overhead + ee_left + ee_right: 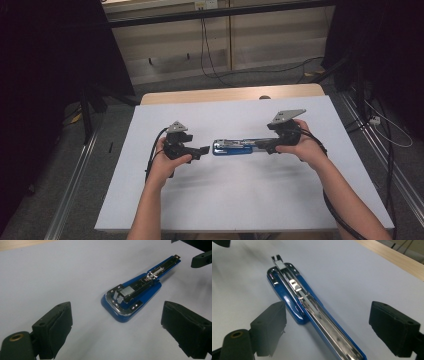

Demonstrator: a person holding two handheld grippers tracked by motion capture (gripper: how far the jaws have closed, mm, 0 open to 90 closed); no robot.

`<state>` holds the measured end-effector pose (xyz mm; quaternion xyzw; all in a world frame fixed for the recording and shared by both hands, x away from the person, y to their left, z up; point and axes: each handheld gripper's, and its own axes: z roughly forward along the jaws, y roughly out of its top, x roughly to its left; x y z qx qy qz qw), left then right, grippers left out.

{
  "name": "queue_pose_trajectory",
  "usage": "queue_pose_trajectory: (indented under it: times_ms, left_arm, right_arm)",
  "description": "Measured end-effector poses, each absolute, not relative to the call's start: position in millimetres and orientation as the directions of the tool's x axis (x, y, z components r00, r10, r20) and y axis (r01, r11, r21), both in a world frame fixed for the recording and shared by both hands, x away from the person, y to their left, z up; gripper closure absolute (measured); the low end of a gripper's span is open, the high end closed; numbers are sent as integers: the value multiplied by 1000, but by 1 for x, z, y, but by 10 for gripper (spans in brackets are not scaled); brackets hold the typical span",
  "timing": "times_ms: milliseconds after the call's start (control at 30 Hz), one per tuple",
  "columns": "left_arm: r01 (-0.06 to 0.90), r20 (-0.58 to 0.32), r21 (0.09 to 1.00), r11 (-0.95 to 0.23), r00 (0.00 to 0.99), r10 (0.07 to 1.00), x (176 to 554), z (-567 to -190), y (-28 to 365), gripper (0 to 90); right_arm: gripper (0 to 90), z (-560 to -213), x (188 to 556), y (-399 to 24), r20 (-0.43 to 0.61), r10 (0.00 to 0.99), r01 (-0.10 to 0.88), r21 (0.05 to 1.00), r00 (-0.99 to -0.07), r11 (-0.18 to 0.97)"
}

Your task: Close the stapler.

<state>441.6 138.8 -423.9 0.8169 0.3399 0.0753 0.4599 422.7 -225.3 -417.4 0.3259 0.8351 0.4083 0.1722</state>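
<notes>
Table: a wooden table with a pale rim (230, 94), covered by a large white rectangular sheet (240, 200); it is the landmark for everything below.
White sheet: it covers almost all of the table top, and the wood shows as a strip along the far edge.
Person: two bare forearms come in over the table's near edge, one to each side of its middle.
Left gripper: the black hand-held left gripper (201, 151) sits left of the table's middle and points toward the centre; in the left gripper view its two padded jaws stand spread wide with bare sheet between them, and the stapler's broad end lies ahead of them, apart from both pads.
Right gripper: the black hand-held right gripper (264, 145) sits right of the table's middle and points toward the centre; its jaws are spread wide, and in the right gripper view the stapler's long end runs between them, clear of both pads.
Stapler: the blue stapler with a shiny metal magazine (233, 147) lies flat near the middle of the table, swung open, lengthwise between the two grippers.
Stapler detail: in the left gripper view the chrome-edged base (120, 305) is nearest; the metal channel (322, 322) runs down the long blue arm.
</notes>
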Motion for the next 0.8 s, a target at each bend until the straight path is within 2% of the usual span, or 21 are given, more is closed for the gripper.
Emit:
queue_pose_trajectory:
  times_ms: [67,300,467,633,800]
  left_arm:
    - [487,-188,802,-345,754,629,442,-424,139,103]
    - [484,-180,805,-341,749,638,443,-423,141,100]
    - [479,-170,809,-341,746,643,443,-422,142,86]
    - [470,-152,807,-357,750,644,442,-422,140,86]
    - [473,-147,803,-364,748,647,442,-424,135,87]
  right_arm:
    - [145,-418,418,-230,-32,693,395,802,-720,447]
    - [138,-424,403,-249,30,769,437,836,-639,331]
    - [145,-427,393,-258,15,798,449,833,-603,323]
    - [244,-428,386,-274,45,822,458,847,-567,270]
    - [437,-432,385,-287,19,850,468,841,-526,272]
